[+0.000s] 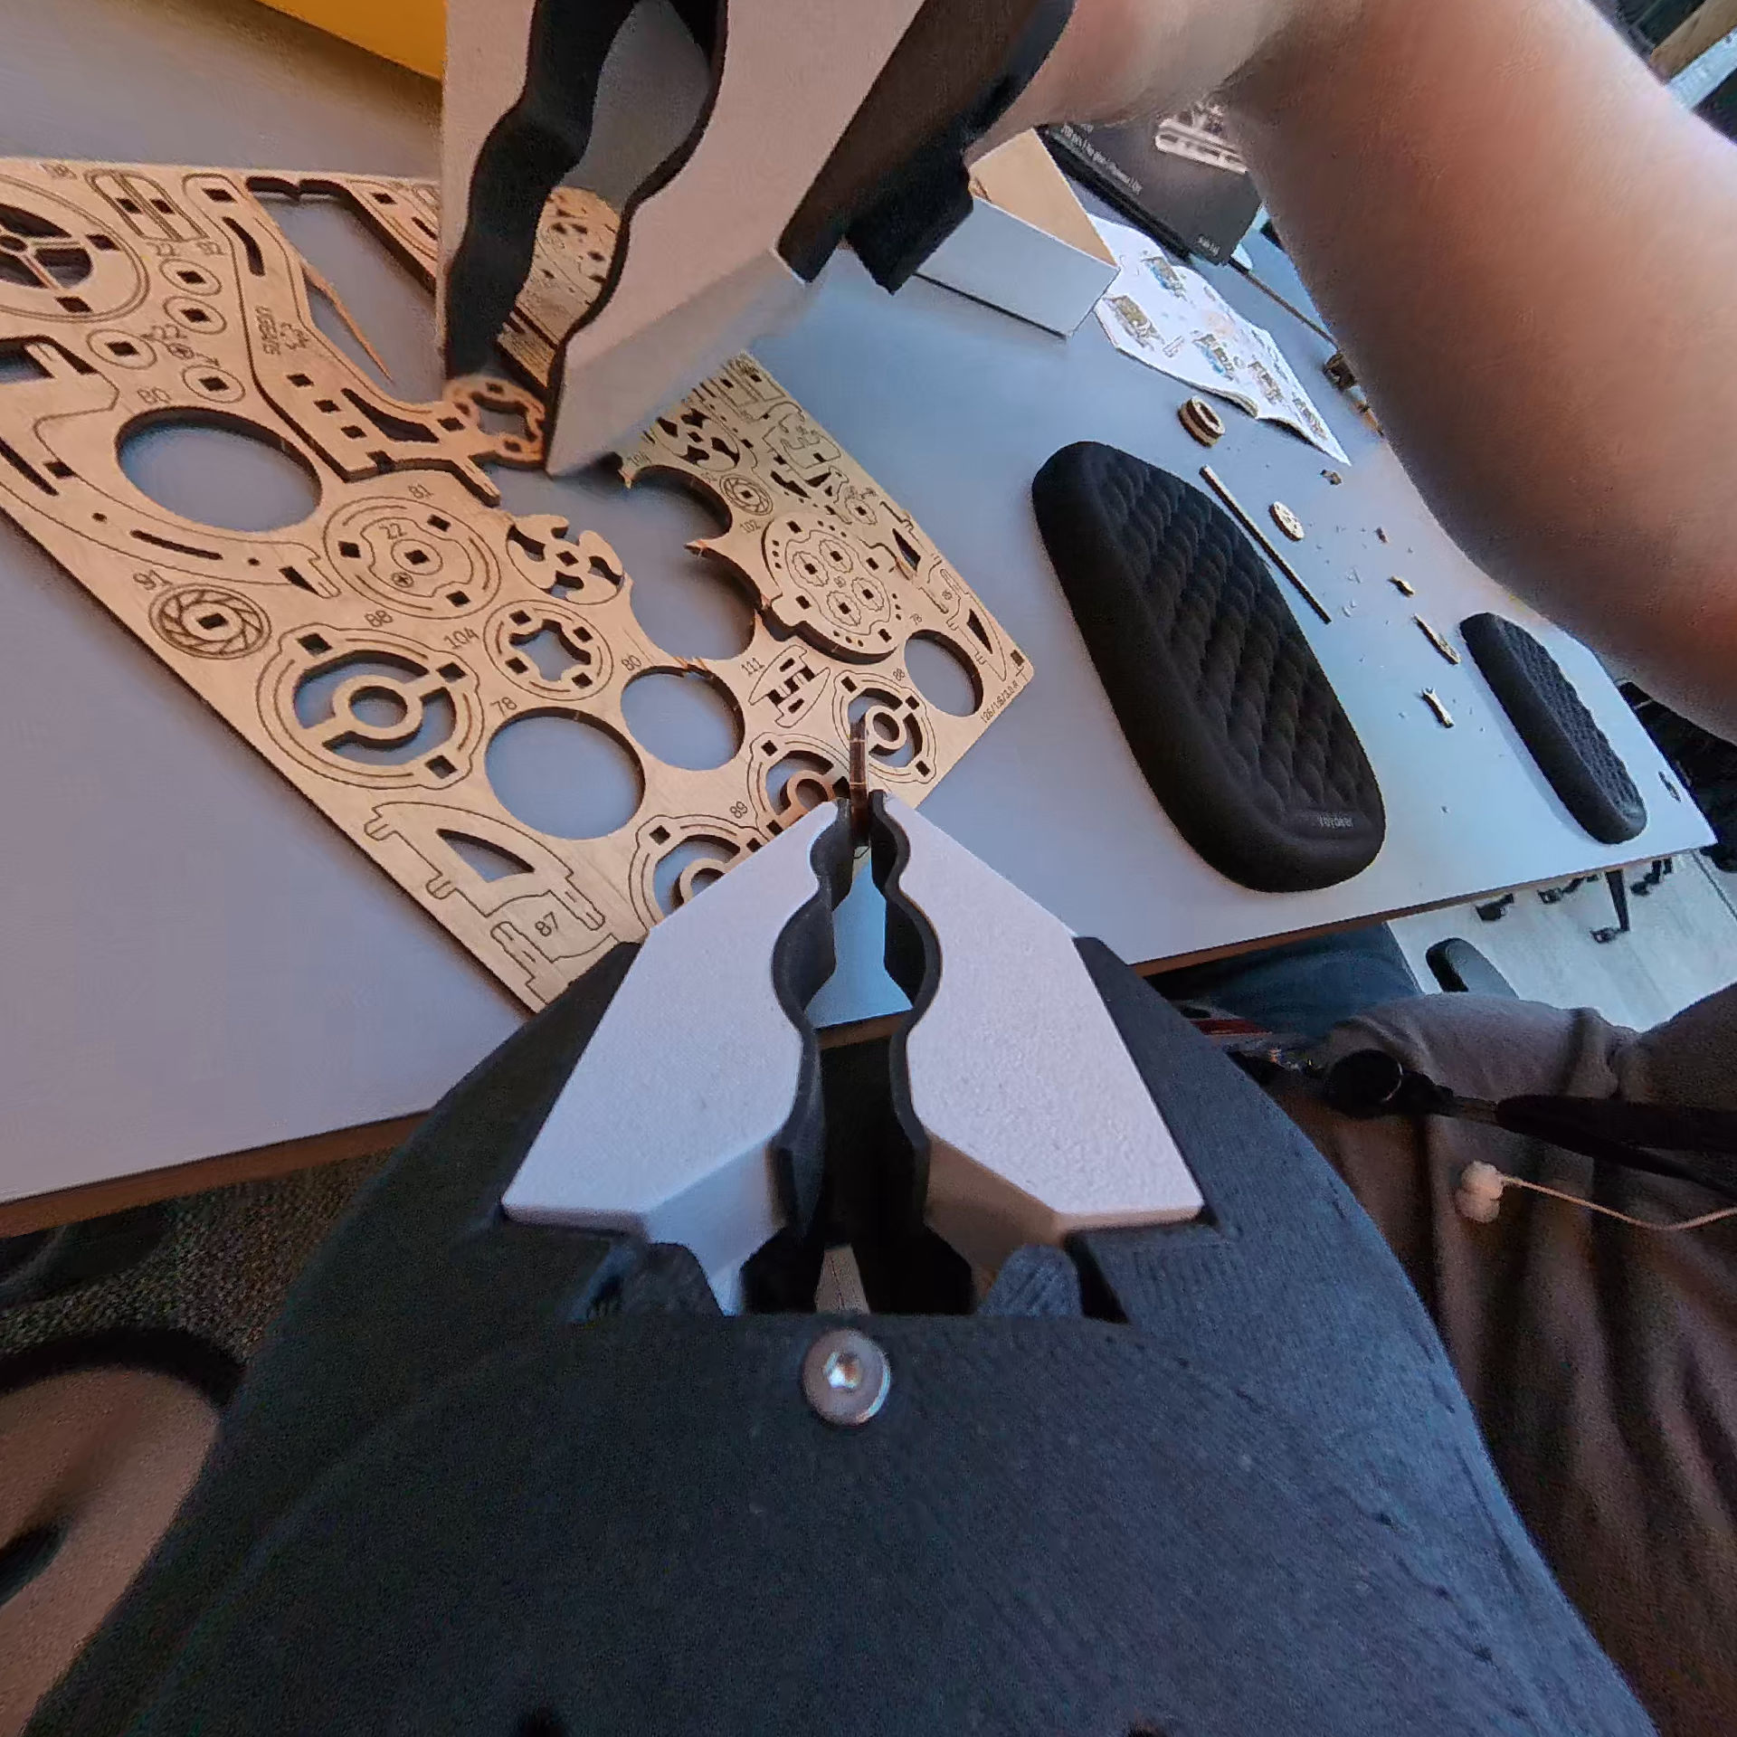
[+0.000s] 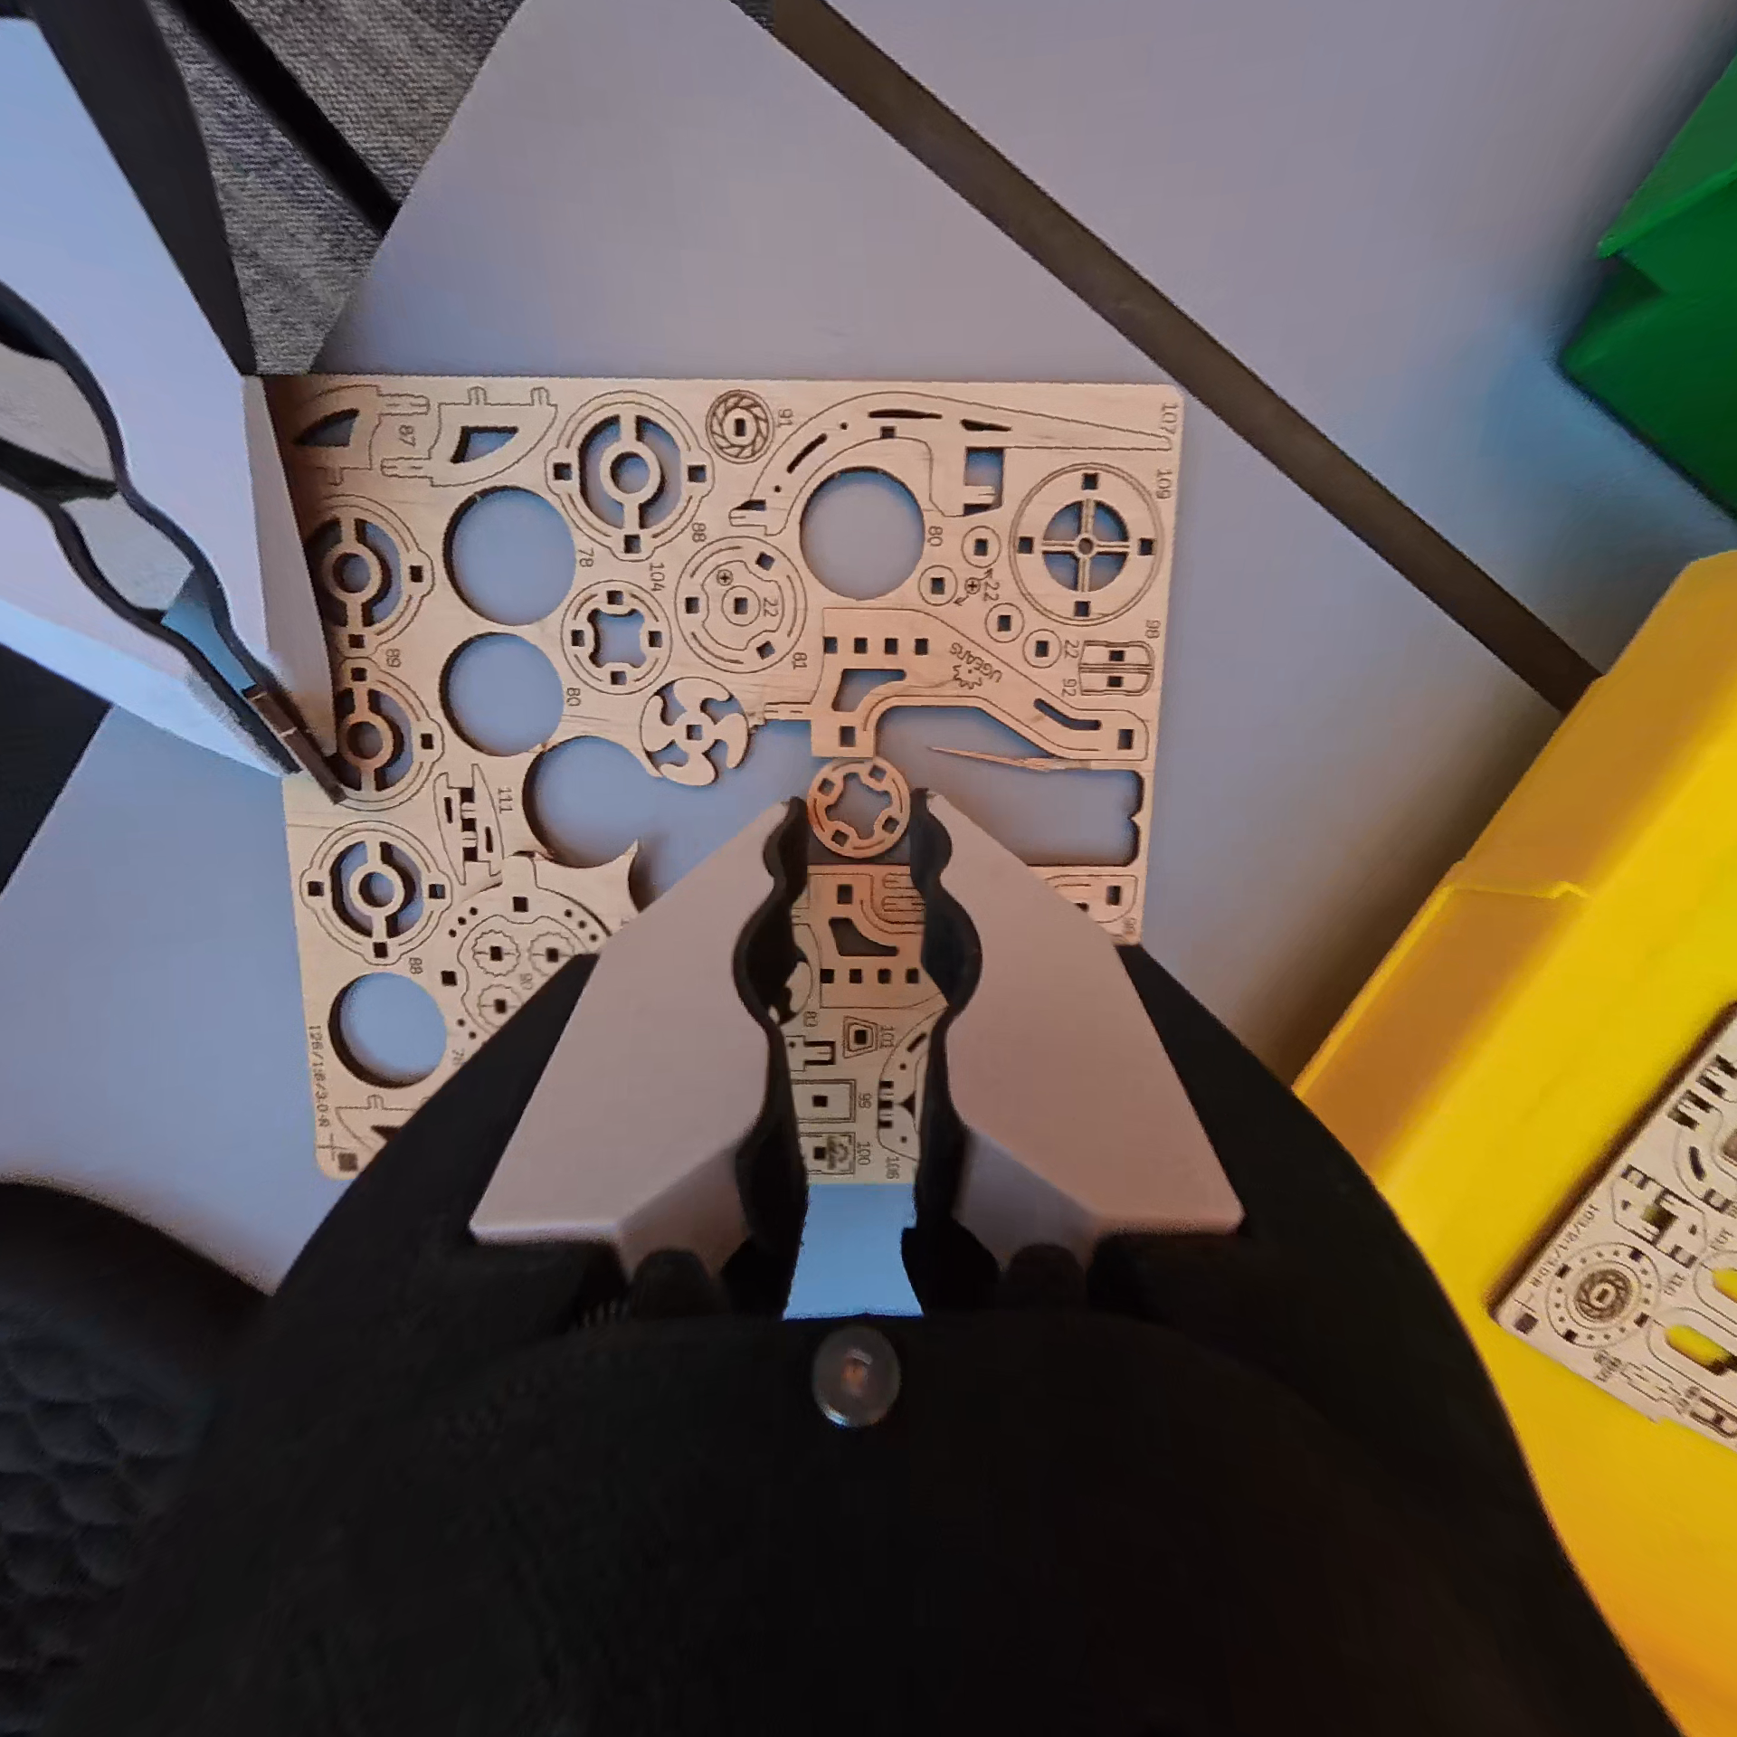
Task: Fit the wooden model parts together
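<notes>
Plywood, pale and laser-cut: a small ring part (image 2: 857, 810) with a star-shaped middle lies flat between the fingertips of the right gripper (image 2: 857, 816), whose fingers are narrowed onto its rim from either side. It sits over the long cut-out of the parts sheet (image 2: 1081, 451), just below a curved arm piece still in that sheet. The left gripper (image 1: 853, 806) is nearly closed on a thin wooden piece (image 1: 857, 766) held on edge, upright, over the sheet's near edge. I judge the fit depends on bringing that edge-on piece across the sheet to the ring's flat face. Beside the sheet on the desk (image 1: 169, 799) lie two black pads (image 1: 1212, 658), loose scraps and a yellow bin (image 2: 1504, 940) holding another sheet.
</notes>
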`<state>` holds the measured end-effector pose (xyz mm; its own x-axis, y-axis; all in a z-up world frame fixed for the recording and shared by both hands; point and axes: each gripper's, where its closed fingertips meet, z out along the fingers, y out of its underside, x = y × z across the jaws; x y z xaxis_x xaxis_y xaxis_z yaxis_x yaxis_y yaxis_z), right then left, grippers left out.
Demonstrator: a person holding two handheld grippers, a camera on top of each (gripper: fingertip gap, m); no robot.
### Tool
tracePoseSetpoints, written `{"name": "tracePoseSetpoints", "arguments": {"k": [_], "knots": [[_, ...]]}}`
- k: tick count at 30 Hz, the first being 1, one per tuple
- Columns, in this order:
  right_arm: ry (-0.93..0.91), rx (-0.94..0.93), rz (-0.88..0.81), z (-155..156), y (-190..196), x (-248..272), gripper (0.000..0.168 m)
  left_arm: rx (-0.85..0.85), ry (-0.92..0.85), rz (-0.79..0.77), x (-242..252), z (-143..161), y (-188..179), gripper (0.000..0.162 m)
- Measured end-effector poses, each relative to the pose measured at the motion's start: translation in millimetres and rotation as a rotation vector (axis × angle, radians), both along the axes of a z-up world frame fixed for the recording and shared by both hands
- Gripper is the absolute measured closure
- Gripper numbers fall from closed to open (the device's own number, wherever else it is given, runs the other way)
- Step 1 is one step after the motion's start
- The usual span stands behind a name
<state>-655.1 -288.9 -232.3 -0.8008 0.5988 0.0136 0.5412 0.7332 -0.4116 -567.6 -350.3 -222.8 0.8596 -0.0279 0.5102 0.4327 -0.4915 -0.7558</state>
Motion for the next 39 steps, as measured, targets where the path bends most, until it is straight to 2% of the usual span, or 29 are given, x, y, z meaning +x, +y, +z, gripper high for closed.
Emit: {"name": "tracePoseSetpoints", "arguments": {"k": [7,14,20,22,26,31,35,37,39], "knots": [[0.085,-0.183,-0.044,40.0,-10.0,-3.4,0.148,-0.017,-0.003,-0.039,-1.9,-0.1,-0.3,0.161],[-0.032,0.021,0.003,16.1,8.0,23.9,0.147,-0.027,0.004,-0.051,-2.4,-0.3,-0.2,0.161],[0.098,-0.117,-0.096,42.4,-6.0,-10.3,0.148,-0.023,0.006,-0.048,-2.2,-0.2,-0.3,0.161],[0.112,-0.086,-0.123,37.3,-6.7,-23.1,0.148,-0.024,0.006,-0.046,-2.2,-0.2,-0.1,0.161],[0.003,0.030,-0.072,2.8,-6.9,-18.0,0.147,-0.023,0.008,-0.044,-1.7,-0.2,0.0,0.162],[0.072,0.013,-0.069,15.4,-7.2,-20.5,0.148,-0.016,0.000,-0.049,-1.2,0.3,-0.3,0.161],[0.120,-0.102,-0.099,36.3,-21.5,-33.4,0.148,-0.012,-0.001,-0.048,-1.4,0.8,-0.1,0.161],[0.058,-0.077,-0.088,26.0,-26.5,-31.5,0.148,-0.010,-0.002,-0.047,-1.3,0.9,0.2,0.161],[0.014,0.041,-0.066,5.3,-18.8,-28.2,0.148,-0.010,-0.003,-0.047,-1.3,1.0,0.2,0.161]]}}
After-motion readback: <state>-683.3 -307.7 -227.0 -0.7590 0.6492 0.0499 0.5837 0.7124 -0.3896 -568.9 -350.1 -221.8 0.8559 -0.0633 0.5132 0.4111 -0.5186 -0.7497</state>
